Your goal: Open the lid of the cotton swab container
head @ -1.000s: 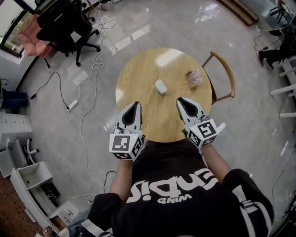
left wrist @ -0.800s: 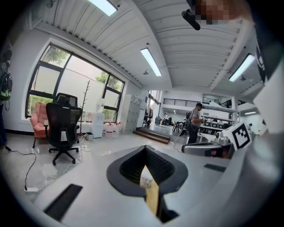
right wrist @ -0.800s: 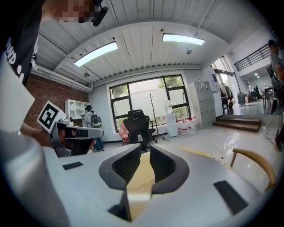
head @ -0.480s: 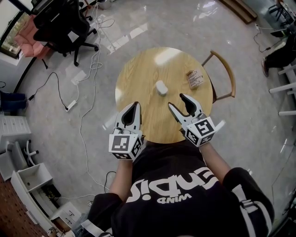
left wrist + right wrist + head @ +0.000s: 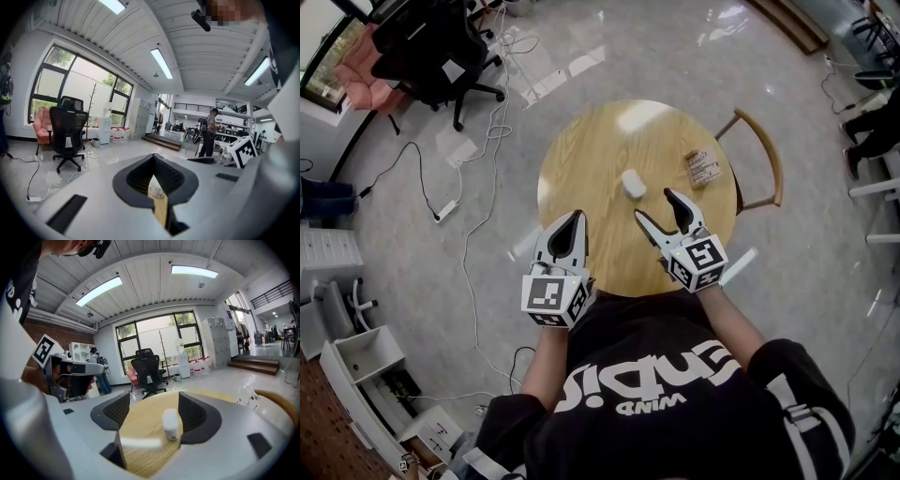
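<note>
A small white cotton swab container (image 5: pixel 633 183) stands near the middle of the round wooden table (image 5: pixel 581 159). In the right gripper view the container (image 5: pixel 171 423) shows ahead, framed between the jaws, its lid down. My right gripper (image 5: pixel 658 208) hovers just short of it, its jaws opening wide with nothing between them. My left gripper (image 5: pixel 574 223) is shut over the table's near left edge, holding nothing. In the left gripper view the shut left gripper (image 5: pixel 157 185) shows only a sliver of table through its gap.
A brown printed packet (image 5: pixel 704 168) lies on the table's right side. A wooden chair (image 5: pixel 764 155) stands at the table's right. A black office chair (image 5: pixel 431 52) and floor cables (image 5: pixel 473 216) are at the left. A person (image 5: pixel 208 133) stands far off.
The right gripper's jaws have spread from shut to wide open, and it has shifted left toward the container. The left gripper has stayed put.
</note>
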`<control>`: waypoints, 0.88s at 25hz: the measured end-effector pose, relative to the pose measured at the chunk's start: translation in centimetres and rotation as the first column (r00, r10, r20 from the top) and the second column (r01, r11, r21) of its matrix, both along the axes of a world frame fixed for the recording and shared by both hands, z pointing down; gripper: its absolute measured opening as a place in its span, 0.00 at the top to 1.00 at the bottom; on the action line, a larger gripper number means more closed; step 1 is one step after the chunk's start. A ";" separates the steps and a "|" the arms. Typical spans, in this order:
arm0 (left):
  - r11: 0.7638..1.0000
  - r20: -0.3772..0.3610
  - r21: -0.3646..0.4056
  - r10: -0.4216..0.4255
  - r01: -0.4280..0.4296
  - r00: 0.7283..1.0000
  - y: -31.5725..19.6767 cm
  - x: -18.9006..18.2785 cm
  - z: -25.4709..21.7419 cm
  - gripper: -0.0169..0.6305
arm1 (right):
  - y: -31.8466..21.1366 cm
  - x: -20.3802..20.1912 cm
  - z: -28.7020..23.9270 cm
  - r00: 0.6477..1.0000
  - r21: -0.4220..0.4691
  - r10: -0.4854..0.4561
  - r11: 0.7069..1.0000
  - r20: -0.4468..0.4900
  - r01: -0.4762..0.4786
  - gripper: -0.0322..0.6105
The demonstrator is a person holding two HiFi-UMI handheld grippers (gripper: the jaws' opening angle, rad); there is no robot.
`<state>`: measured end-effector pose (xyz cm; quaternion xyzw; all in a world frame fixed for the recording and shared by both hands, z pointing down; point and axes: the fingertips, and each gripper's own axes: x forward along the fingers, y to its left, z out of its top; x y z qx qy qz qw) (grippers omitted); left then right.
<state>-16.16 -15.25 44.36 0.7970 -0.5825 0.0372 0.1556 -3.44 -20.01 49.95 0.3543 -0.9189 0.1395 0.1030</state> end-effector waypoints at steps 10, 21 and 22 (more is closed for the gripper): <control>1.000 0.012 -0.018 0.014 -0.013 1.000 -0.4 0.0 0.9 0.96 | -1.9 -0.2 6.0 0.997 -0.054 0.028 0.998 -0.073 -0.032 0.48; 0.999 0.028 -0.039 0.016 -0.015 0.999 -0.7 -0.2 1.4 0.96 | -4.1 -0.4 12.4 0.986 -0.110 0.028 0.993 -0.163 -0.046 0.48; 0.999 0.029 -0.043 0.012 -0.011 1.000 -0.7 -0.3 1.5 0.96 | -4.1 -0.5 13.1 0.985 -0.110 0.029 0.993 -0.172 -0.048 0.48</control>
